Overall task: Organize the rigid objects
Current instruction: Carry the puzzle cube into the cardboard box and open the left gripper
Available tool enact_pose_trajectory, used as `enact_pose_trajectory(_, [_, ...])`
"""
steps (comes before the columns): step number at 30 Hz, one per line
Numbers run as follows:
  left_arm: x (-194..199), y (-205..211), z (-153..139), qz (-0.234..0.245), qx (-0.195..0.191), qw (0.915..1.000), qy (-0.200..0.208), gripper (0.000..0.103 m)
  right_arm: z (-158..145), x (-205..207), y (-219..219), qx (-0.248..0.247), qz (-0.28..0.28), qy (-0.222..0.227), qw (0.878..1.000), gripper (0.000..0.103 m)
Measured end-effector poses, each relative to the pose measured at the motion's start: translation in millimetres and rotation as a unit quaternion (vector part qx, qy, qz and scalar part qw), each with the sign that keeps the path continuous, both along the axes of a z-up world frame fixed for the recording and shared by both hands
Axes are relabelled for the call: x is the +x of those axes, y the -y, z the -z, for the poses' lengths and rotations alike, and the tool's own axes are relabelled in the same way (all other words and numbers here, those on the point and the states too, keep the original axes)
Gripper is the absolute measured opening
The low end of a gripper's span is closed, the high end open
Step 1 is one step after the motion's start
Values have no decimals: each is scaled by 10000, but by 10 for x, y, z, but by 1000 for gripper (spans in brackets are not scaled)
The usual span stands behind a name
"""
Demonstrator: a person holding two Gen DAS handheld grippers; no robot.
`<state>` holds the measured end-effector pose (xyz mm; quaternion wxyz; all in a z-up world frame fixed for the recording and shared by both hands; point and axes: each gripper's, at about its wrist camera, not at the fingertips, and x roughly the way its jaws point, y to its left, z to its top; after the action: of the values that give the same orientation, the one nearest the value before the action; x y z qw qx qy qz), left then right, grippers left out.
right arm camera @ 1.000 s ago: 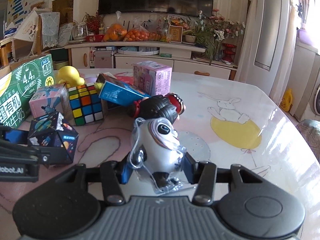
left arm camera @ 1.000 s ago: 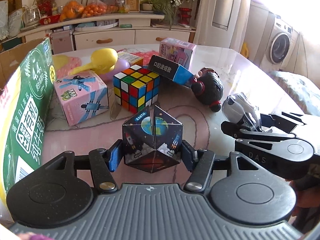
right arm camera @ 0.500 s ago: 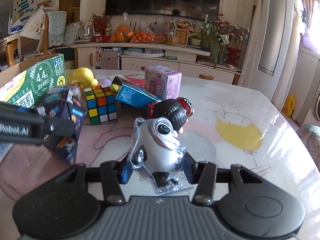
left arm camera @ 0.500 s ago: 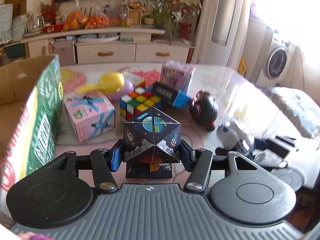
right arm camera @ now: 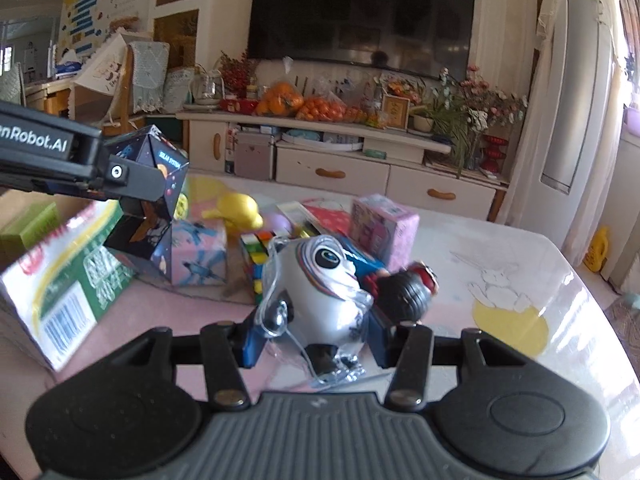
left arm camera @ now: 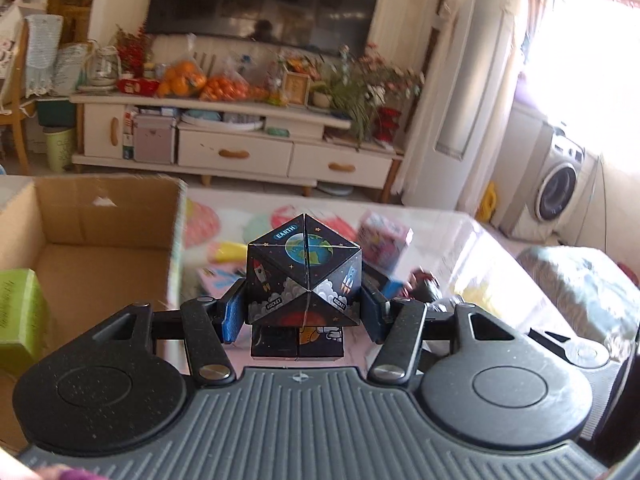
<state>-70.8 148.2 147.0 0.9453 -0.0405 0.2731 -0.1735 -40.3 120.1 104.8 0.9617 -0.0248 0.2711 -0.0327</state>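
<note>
Much of the table [right arm camera: 520,248] was smeared in the left wrist view, so the yellow toy [left arm camera: 230,251] and pink box [left arm camera: 384,242] behind the space cube [left arm camera: 304,276] were only blurs. The cardboard box [left arm camera: 100,216] was cut off at the left edge, with a green carton [left arm camera: 20,316] inside it half seen.

The left gripper [left arm camera: 300,314] was clamped on the space cube, which hung in the air beside the cardboard box (a second earlier it sat on the table). The right gripper [right arm camera: 316,334] was clamped on the panda toy [right arm camera: 320,284], also lifted off the table since then. Behind it, the colour cube [right arm camera: 256,254] was mostly hidden.
</note>
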Motion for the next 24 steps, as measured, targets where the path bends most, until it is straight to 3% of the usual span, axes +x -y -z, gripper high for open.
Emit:
enact_pose_trajectory(8, [97, -562, -279, -509, -260, 9983, 81, 70, -335, 107, -425, 102, -456, 307, 9984, 50])
enact_pose_trajectory(15, [299, -984, -312, -1101, -335, 9934, -17, 70, -533, 257, -836, 305, -946, 465, 9940, 50])
enact_pose_trajectory(22, [454, -1218, -306, -1512, -344, 9878, -137, 69, -540, 386, -1258, 324, -1469, 435, 9877, 50])
enact_pose_trajectory(24, [484, -1213, -265, -1570, -352, 9867, -239, 36, -517, 422, -1356, 284, -1597, 384, 9860, 50])
